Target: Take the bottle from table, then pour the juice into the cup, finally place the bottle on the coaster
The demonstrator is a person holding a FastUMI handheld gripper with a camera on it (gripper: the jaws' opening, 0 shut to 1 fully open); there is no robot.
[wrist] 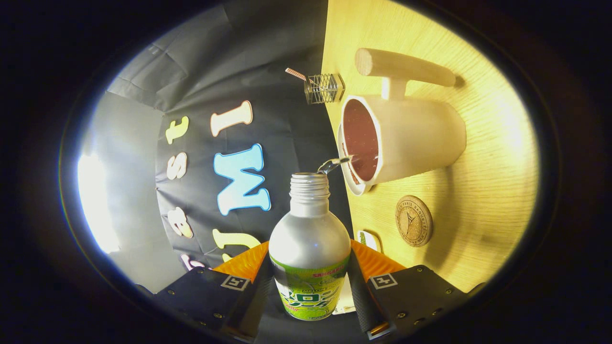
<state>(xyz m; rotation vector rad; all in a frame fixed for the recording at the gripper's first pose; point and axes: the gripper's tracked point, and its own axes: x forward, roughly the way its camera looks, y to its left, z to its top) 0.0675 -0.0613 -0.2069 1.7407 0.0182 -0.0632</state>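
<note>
My gripper (310,282) is shut on a silver bottle (310,243) with a green label, held between both fingers with its open threaded neck pointing forward. The whole view is rolled about a quarter turn, so the bottle is tipped sideways toward the table. A thin clear stream (335,164) runs from the bottle's mouth into a white cup (411,141) with a dark inside and a wooden handle, just beyond the neck. A round cork coaster (413,220) lies on the wooden table (487,200) close beside the cup.
A small wire holder (324,88) with a stick in it stands at the table's far edge past the cup. A small white and green thing (369,240) lies near the right finger. Black cloth wall hangs behind the bottle.
</note>
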